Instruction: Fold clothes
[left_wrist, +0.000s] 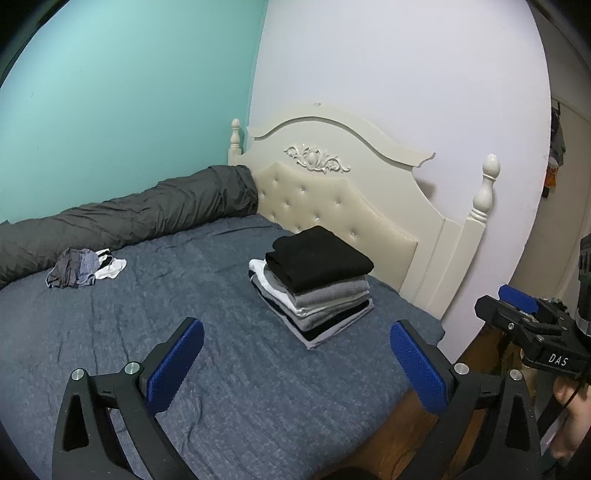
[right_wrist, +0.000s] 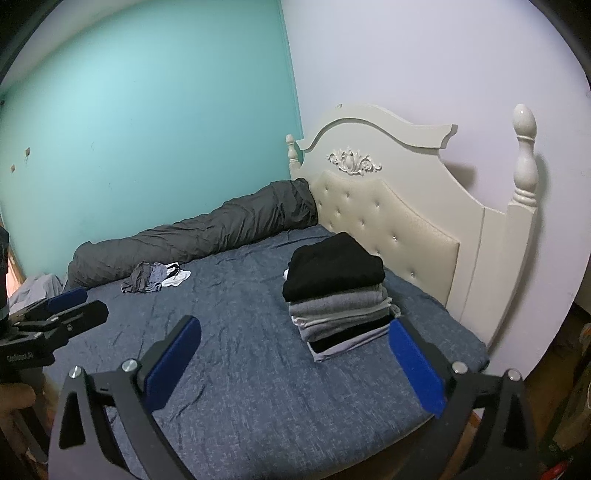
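Left gripper (left_wrist: 297, 360) spread wide, nothing between blue pads. Right gripper (right_wrist: 293, 356) likewise wide, empty. Folded stack (left_wrist: 317, 284), black garment on top, on blue sheet (left_wrist: 110, 350) near headboard (left_wrist: 332, 192). Unfolded small pile (left_wrist: 83, 271) beside grey rolled duvet (left_wrist: 129, 214). Right wrist view alone shows pale fabric (right_wrist: 37, 291) past bed's far end; left wrist view alone shows items hanging by door (left_wrist: 556, 147).

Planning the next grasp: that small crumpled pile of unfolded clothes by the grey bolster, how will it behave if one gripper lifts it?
The crumpled pile looks thin and limp, so it would likely drape and sag. It seems to be several loose pieces, grey, blue and white; one pinch may lift only some. Probably light, and it could drag across the blue sheet.
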